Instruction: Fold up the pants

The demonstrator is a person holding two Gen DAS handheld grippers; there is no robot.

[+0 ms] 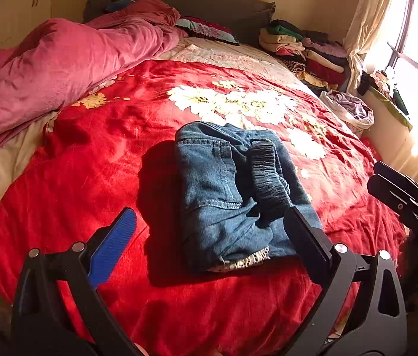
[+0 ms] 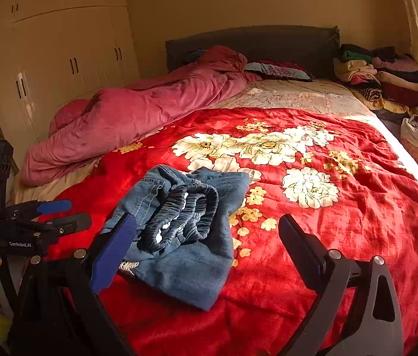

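A red floral blanket (image 1: 90, 178) covers most of the bed and bears everything that matters here, with a pink duvet (image 1: 46, 68) bunched along its far side and stacks of folded clothes (image 1: 306, 50) by the headboard. The denim pants (image 1: 223, 192) lie near the middle of the blanket as a compact folded bundle, resting on their own with nothing holding them.

The bundle's long axis runs away from the left wrist camera, from the near edge of the bed toward the headboard. The dark elastic waistband (image 2: 185, 216) sits on top, curled in a loop, and a frayed pale edge shows at the near end, probably a hem, though the fisheye blur leaves that uncertain.

The left gripper (image 1: 209, 225) hangs over the near end with its jaws spread wide and empty, the bundle showing between them without contact. The right gripper (image 2: 206, 228) stands apart just the same, gripping nothing.

The risk from here is the loose top layer: the waistband is humped, not flat, so the fold could spring open or slump sideways on the soft, wrinkled blanket. A finger (image 1: 306, 237) brushing the near corner would drag the layers askew.
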